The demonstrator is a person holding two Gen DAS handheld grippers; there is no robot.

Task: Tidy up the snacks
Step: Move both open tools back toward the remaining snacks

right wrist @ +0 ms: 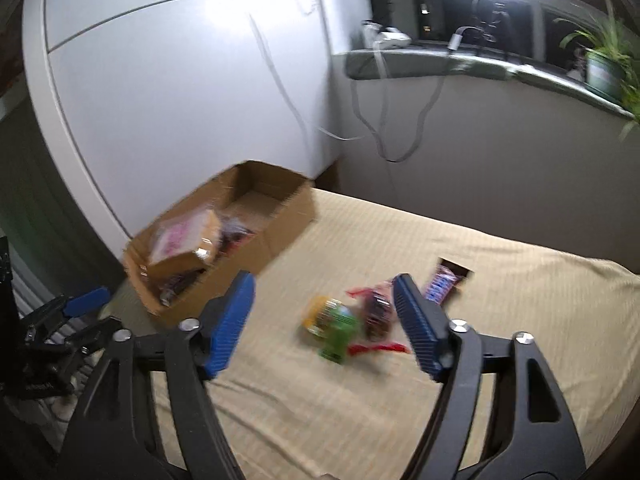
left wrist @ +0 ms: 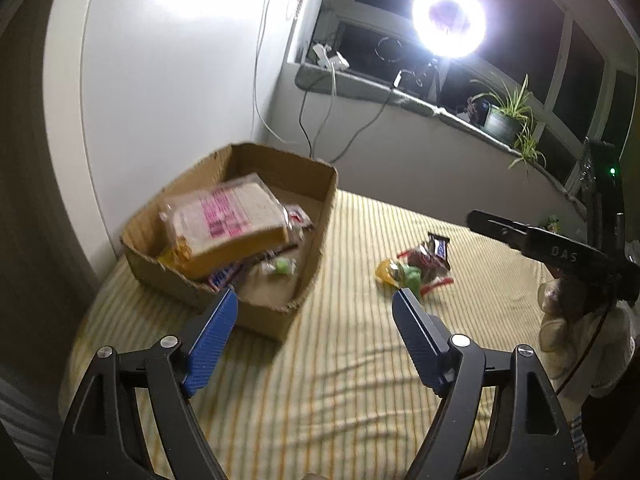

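A cardboard box [left wrist: 316,236] [right wrist: 288,220] stands on the striped bedspread and holds a bagged loaf of bread [left wrist: 232,224] [right wrist: 184,244] lying on other snack packs, with a green sweet [left wrist: 282,267] beside them. On the cloth to the right lie a yellow-and-green pack [left wrist: 398,272] [right wrist: 332,320], a red-wrapped pack [left wrist: 430,266] [right wrist: 376,312] and a dark chocolate bar [left wrist: 438,246] [right wrist: 444,284]. My left gripper [left wrist: 314,304] is open and empty, its left fingertip over the box's near corner. My right gripper [right wrist: 324,292] is open and empty above the loose snacks.
The bedspread [left wrist: 340,380] [right wrist: 500,320] reaches to a white wardrobe [left wrist: 160,80] on the left and a wall with hanging cables [left wrist: 320,120] behind the box. A ring light [left wrist: 448,20] and a potted plant [left wrist: 504,116] stand on the windowsill. A person's hand holds the right gripper's body [left wrist: 556,252].
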